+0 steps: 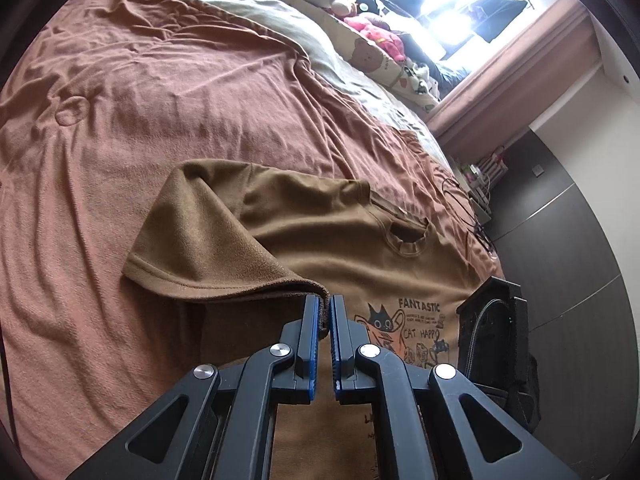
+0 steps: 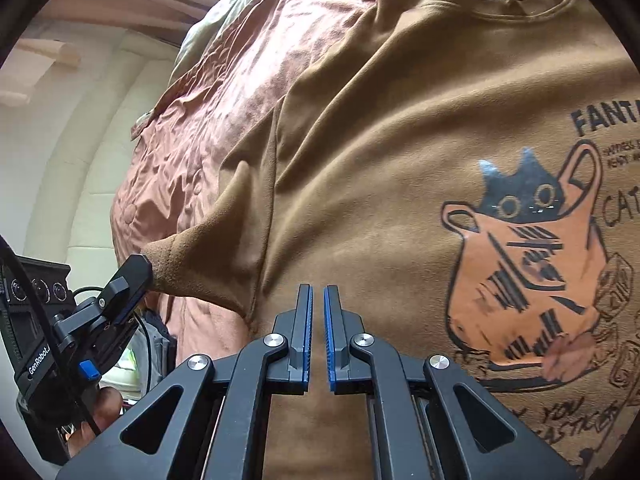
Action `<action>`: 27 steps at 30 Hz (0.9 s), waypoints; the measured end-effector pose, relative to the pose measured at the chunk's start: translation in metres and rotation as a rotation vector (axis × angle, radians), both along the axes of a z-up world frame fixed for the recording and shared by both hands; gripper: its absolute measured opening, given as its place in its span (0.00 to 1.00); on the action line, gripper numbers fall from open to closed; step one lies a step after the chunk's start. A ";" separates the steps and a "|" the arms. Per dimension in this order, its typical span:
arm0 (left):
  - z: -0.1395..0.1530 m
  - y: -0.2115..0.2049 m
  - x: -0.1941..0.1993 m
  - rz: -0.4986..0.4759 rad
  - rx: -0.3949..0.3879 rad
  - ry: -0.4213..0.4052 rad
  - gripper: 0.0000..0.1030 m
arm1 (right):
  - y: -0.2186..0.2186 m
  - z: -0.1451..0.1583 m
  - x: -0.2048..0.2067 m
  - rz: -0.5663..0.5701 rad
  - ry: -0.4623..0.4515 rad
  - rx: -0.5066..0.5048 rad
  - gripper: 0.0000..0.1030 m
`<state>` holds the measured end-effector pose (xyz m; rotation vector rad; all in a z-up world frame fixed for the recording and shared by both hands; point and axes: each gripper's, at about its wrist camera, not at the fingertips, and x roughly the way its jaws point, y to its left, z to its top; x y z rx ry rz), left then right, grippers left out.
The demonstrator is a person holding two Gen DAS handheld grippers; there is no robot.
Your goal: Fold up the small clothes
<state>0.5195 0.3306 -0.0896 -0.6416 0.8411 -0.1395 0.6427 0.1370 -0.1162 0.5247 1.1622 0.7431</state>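
A small brown T-shirt (image 1: pixel 340 240) with a cat print lies face up on the bed. My left gripper (image 1: pixel 324 310) is shut on the hem of its left sleeve (image 1: pixel 208 248), which is lifted and pulled over toward the shirt's body. From the right wrist view the same left gripper (image 2: pixel 146 268) pinches the sleeve tip (image 2: pixel 188 256) into a stretched cone. My right gripper (image 2: pixel 318 296) hovers over the shirt's chest (image 2: pixel 380 160), left of the cat print (image 2: pixel 528 264). Its jaws stand almost together and I see no cloth pinched between them. The right gripper's body (image 1: pixel 492 320) shows by the shirt's right side.
A rust-pink bedspread (image 1: pixel 160 100) covers the bed under the shirt. Plush toys and pillows (image 1: pixel 360 12) pile up at the far end below a bright window. Cables (image 1: pixel 472 216) lie at the bed's right edge. A hand (image 2: pixel 100 404) holds the left gripper.
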 end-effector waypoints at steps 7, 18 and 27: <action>-0.014 -0.032 0.006 -0.085 0.015 0.110 0.08 | -0.017 0.017 -0.017 -0.083 -0.046 -0.030 0.60; -0.021 0.033 -0.012 0.179 0.026 0.122 0.58 | -0.005 0.025 -0.027 -0.037 -0.099 -0.008 0.60; -0.056 0.069 -0.002 0.287 -0.008 0.184 0.58 | 0.023 0.015 -0.013 0.039 -0.112 -0.033 0.48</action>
